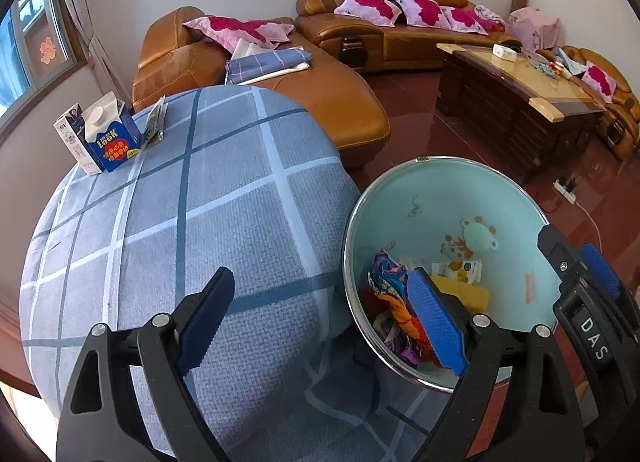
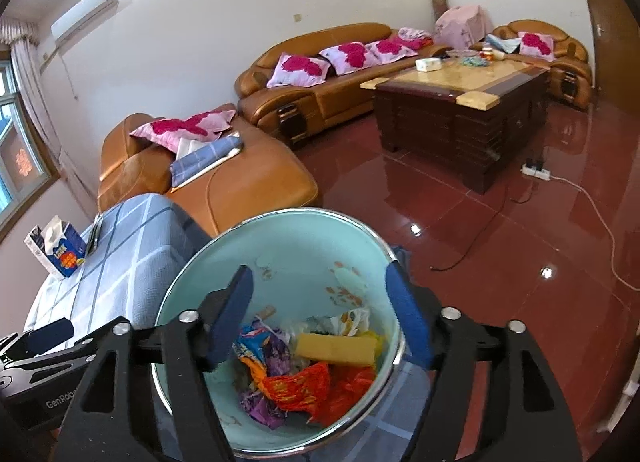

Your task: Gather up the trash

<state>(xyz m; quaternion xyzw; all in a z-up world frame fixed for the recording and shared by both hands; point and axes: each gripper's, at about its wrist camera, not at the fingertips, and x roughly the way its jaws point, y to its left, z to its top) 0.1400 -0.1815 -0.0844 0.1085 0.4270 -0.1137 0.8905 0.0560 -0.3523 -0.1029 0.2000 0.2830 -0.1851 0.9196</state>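
Observation:
A pale green bin (image 1: 448, 189) with a chrome rim stands beside the round table (image 1: 208, 197), which is covered in a blue plaid cloth. The bin (image 2: 296, 242) holds an orange wrapper (image 2: 296, 382), a purple wrapper (image 2: 276, 346) and a yellow pack (image 2: 336, 348). At the table's far left a blue carton (image 1: 114, 137), a white carton (image 1: 72, 133) and a dark packet (image 1: 154, 125) stand together. My left gripper (image 1: 320, 290) is open over the table's edge and the bin's rim, with nothing in it. My right gripper (image 2: 320, 278) hangs open above the bin, also empty.
Orange leather sofas (image 2: 320, 77) with pink cushions line the wall. A dark wooden coffee table (image 2: 460, 109) stands on the glossy red floor. A power strip (image 2: 536, 171) and its cable lie on the floor to the right.

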